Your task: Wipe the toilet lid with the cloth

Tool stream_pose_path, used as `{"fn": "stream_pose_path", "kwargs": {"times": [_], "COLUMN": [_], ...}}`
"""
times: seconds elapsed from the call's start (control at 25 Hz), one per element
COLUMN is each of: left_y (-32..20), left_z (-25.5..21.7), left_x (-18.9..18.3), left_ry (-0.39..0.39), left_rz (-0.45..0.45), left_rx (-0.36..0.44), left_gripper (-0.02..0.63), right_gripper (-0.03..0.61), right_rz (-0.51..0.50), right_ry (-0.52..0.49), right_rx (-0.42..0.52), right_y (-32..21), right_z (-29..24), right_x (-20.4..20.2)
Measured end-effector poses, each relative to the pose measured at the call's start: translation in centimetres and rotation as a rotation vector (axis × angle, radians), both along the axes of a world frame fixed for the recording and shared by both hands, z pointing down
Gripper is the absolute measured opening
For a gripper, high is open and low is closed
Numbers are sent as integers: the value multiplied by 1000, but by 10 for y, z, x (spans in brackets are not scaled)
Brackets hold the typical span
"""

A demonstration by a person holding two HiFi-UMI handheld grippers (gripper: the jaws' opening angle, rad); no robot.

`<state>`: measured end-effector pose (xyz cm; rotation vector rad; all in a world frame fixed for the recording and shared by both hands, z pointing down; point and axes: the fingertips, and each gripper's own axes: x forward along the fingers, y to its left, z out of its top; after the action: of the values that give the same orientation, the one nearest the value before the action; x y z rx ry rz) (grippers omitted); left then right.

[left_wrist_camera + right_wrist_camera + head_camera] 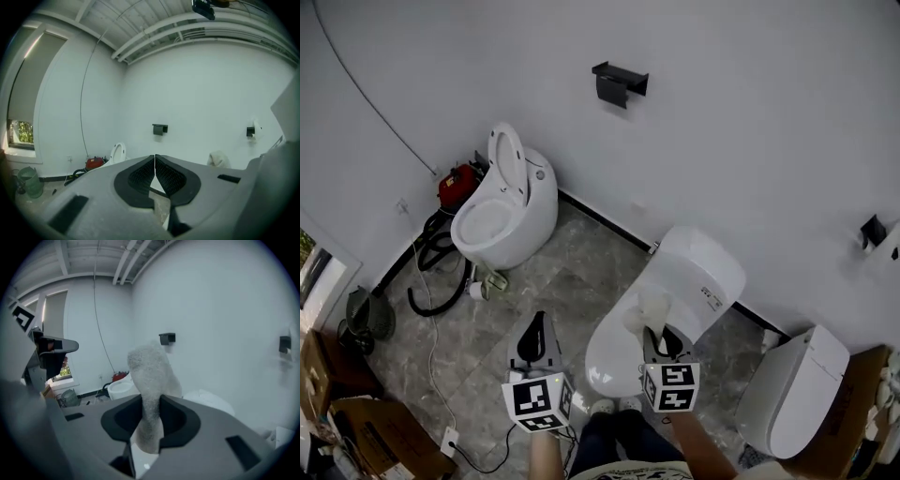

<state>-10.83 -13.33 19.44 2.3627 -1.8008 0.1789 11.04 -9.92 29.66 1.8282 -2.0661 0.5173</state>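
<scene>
A white toilet with its lid (pixel 623 337) down stands right in front of me. My right gripper (pixel 662 339) hovers over the lid, shut on a pale fluffy cloth (pixel 651 306). In the right gripper view the cloth (pixel 151 380) stands up from between the jaws and hangs below them, with the toilet's back part (pixel 211 401) behind it. My left gripper (pixel 536 336) is held over the floor to the left of the toilet, shut and empty. Its jaws meet in the left gripper view (pixel 154 172), where the cloth (pixel 217 159) shows at the right.
A second white toilet (pixel 502 206) with its seat raised stands at the back left, beside a red machine (pixel 457 185) with black hoses. A third toilet (pixel 792 389) is at the right. A black holder (pixel 619 82) hangs on the wall. Cardboard boxes (pixel 380 436) sit at lower left.
</scene>
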Motion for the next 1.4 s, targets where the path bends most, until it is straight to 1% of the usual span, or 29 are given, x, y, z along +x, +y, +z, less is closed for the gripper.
{"fn": "stream_pose_path", "kwargs": {"times": [0.12, 0.32, 0.44, 0.64, 0.76, 0.88, 1.08, 1.4], "left_y": [0, 8, 16, 28, 37, 40, 42, 41], "left_z": [-39, -95, -120, -149, -156, -157, -158, -159], "left_x": [9, 16, 16, 17, 16, 16, 16, 10], "left_ry": [5, 14, 18, 15, 14, 14, 15, 17], "left_rz": [8, 2, -8, -26, -39, -46, -46, -54], "left_rx": [66, 166, 211, 250, 264, 269, 267, 272], "left_gripper": [11, 11, 11, 11, 11, 11, 11, 11], "right_gripper": [92, 92, 92, 92, 92, 92, 92, 92], "right_rz": [-11, -40, -16, 38, 49, 43, 21, 12], "right_ry": [12, 25, 10, -26, -43, -45, -46, -56], "right_rx": [108, 247, 325, 431, 464, 481, 488, 490], "right_y": [-9, -9, -5, -4, 2, 5, 5, 2], "right_z": [-57, -131, -167, -213, -225, -230, -235, -236], "right_x": [4, 9, 17, 38, 44, 41, 34, 29]}}
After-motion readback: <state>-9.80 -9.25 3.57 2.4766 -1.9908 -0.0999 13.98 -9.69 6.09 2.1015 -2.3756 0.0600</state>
